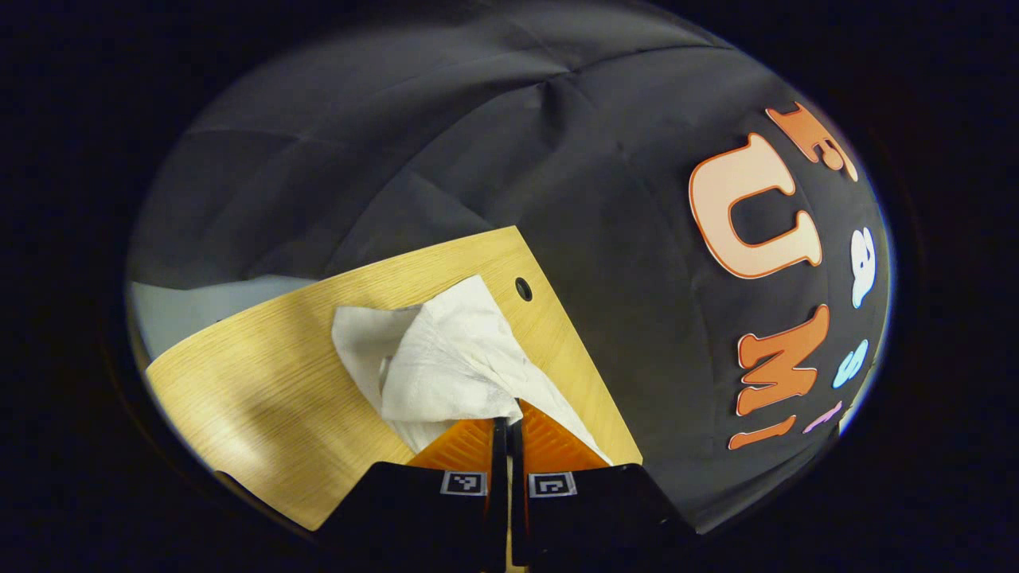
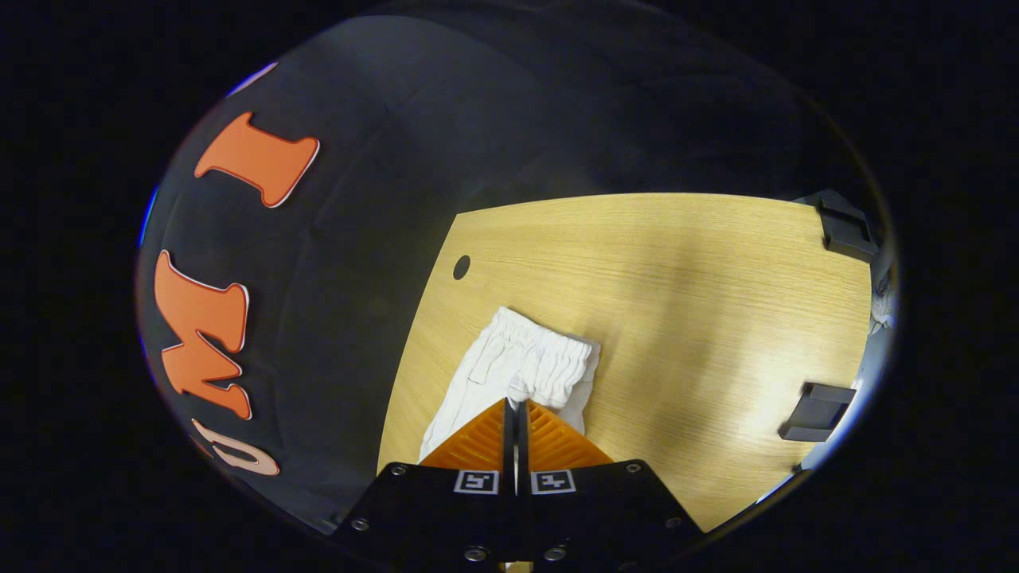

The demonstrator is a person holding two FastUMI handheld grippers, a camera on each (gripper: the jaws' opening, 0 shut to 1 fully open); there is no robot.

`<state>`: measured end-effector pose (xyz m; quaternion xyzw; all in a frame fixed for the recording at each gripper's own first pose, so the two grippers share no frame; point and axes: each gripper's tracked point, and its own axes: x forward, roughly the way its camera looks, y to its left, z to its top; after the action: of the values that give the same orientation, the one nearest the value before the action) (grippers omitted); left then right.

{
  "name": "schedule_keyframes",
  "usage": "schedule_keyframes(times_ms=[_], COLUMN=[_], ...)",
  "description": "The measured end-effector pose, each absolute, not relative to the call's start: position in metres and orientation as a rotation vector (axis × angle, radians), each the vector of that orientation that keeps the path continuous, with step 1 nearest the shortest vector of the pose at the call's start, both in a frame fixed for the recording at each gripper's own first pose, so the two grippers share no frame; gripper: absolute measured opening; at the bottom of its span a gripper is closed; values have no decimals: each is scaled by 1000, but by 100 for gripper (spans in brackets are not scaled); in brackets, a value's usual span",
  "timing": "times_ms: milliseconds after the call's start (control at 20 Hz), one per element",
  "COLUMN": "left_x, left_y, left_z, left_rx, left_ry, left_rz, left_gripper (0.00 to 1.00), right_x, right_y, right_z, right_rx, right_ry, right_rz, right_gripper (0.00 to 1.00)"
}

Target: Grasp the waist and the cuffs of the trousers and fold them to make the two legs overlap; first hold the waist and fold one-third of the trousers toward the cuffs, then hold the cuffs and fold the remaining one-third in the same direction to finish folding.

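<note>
Both tongs, left (image 1: 507, 420) and right (image 2: 516, 404), pinch the unlabelled white trousers (image 2: 525, 368) over the wooden table (image 2: 700, 270).

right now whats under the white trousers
The light wooden table lies under the white trousers. Both grippers pinch the cloth; whatever sits beneath its folds is covered.

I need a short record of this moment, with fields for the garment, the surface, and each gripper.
garment: white trousers, elastic waist visible in the right gripper view, cloth bunched in the left gripper view
surface: wooden table, with a round hole near its edge
left gripper: fingers together on a fold of the trousers
right gripper: fingers together, pinching the trousers below the waist
other things: two dark brackets at the table's far side
</note>
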<state>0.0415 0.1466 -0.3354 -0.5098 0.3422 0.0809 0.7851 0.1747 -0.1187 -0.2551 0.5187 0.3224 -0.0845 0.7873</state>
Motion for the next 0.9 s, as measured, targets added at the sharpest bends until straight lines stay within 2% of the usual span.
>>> schedule_keyframes(times_ms=[300, 850, 900], left_x=[94, 171, 174], left_y=[134, 146, 146], left_z=[-355, -386, -387], left_rx=[-1087, -969, -961], left_ry=[820, 893, 901], left_rz=[124, 97, 82], left_gripper=[6, 3, 5], right_x=[211, 316, 325], right_y=[-110, -72, -69], right_z=[-250, -267, -268], right_rx=[1088, 1015, 1015], right_ry=[737, 858, 863], right_rz=[-234, -153, -147], right_gripper=[1, 1, 0])
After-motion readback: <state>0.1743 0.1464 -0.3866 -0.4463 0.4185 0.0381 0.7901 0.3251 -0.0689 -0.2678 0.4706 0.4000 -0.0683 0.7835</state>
